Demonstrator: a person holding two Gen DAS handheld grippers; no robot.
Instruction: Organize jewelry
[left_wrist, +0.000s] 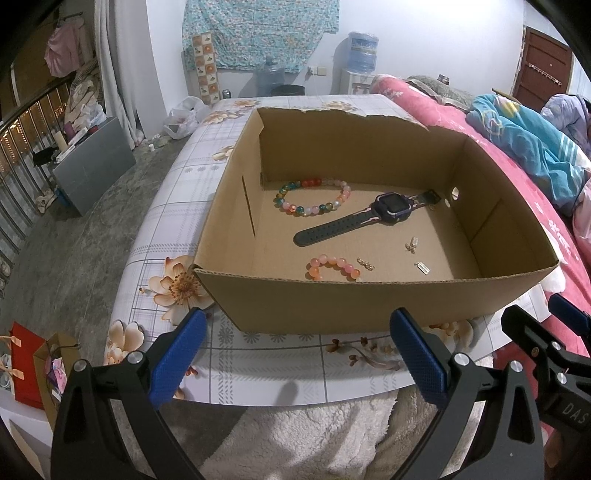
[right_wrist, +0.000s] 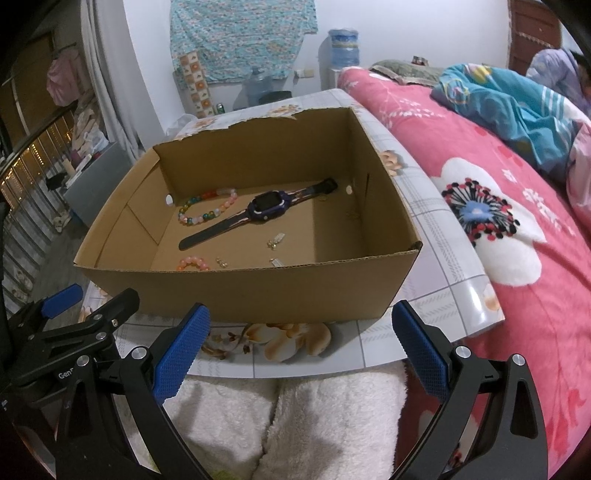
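Note:
An open cardboard box stands on a flowered table. Inside lie a multicoloured bead bracelet, a dark purple smartwatch, an orange-pink bead bracelet near the front wall, and small gold earrings with a tiny charm. My left gripper is open in front of the box, holding nothing. My right gripper is open too, also short of the box, empty.
The table carries a floral tile print. A pink flowered bed runs along the right. White fleece-covered legs sit below the table edge. Gift bags stand on the floor at left.

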